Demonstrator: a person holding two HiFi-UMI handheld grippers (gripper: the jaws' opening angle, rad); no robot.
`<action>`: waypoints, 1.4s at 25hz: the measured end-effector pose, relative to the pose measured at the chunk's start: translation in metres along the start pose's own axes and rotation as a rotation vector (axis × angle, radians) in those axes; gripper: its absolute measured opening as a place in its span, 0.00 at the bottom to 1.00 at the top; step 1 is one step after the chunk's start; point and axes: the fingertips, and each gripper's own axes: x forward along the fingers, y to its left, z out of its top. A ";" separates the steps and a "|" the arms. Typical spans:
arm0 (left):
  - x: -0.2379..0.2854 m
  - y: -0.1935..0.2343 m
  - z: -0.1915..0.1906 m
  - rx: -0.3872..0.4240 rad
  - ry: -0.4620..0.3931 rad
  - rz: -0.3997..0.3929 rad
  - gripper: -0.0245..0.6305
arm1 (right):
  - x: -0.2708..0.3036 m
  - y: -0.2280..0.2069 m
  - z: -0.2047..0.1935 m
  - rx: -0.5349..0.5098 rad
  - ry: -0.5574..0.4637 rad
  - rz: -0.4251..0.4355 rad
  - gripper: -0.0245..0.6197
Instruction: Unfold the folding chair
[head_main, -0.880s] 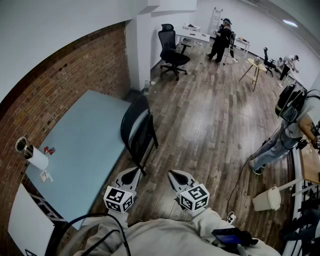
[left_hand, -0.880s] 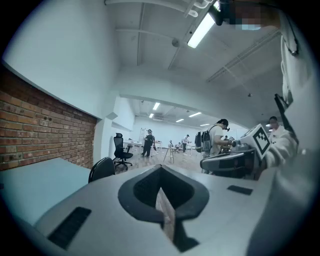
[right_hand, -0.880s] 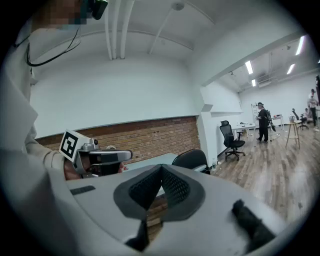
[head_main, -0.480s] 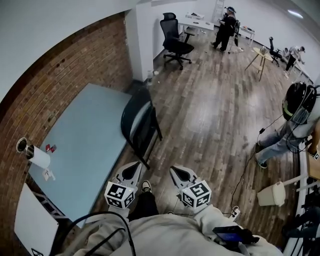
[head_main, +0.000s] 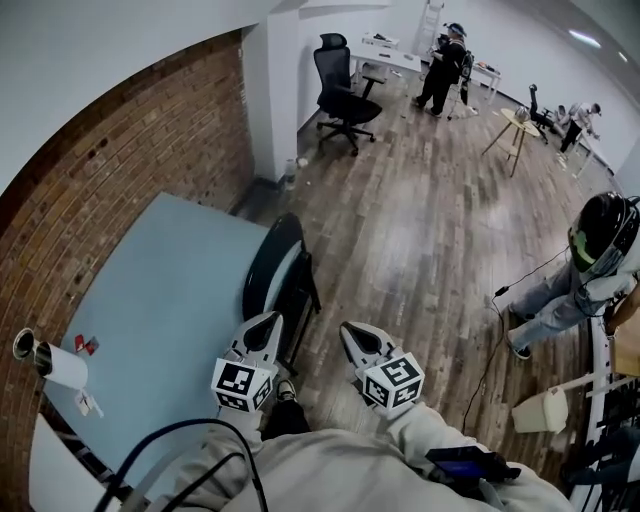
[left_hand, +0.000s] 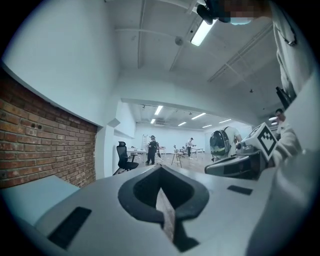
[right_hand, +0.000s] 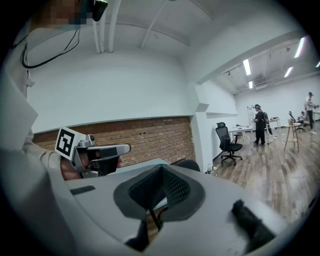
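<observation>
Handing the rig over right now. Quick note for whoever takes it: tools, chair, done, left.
Left tool: shut, empty.
Right tool: shut, empty.
Folding chair: folded, upright on the floor beside the blue table, just ahead of both tools; neither touches it.
Done: nothing on the chair yet.
Left: open the tools, grip the chair, swing the seat down, stand it on its legs.

From my remote station, the head camera looked steeply down past the left gripper (head_main: 266, 322) and right gripper (head_main: 352, 332) at its bottom edge to the wood floor (head_main: 420, 230). The left gripper camera faced level down the room, close behind its jaws. The right gripper camera angled toward the brick wall (right_hand: 150, 137). All three views shared the black office chair (head_main: 340, 85).
</observation>
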 end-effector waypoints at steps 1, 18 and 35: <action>0.013 0.018 0.002 0.000 -0.001 -0.004 0.04 | 0.020 -0.007 0.005 0.009 0.003 -0.011 0.05; 0.158 0.174 0.008 -0.025 0.046 -0.109 0.04 | 0.215 -0.086 0.072 0.032 0.006 -0.096 0.05; 0.189 0.201 -0.050 -0.113 0.253 -0.079 0.04 | 0.256 -0.126 0.031 0.144 0.110 -0.092 0.05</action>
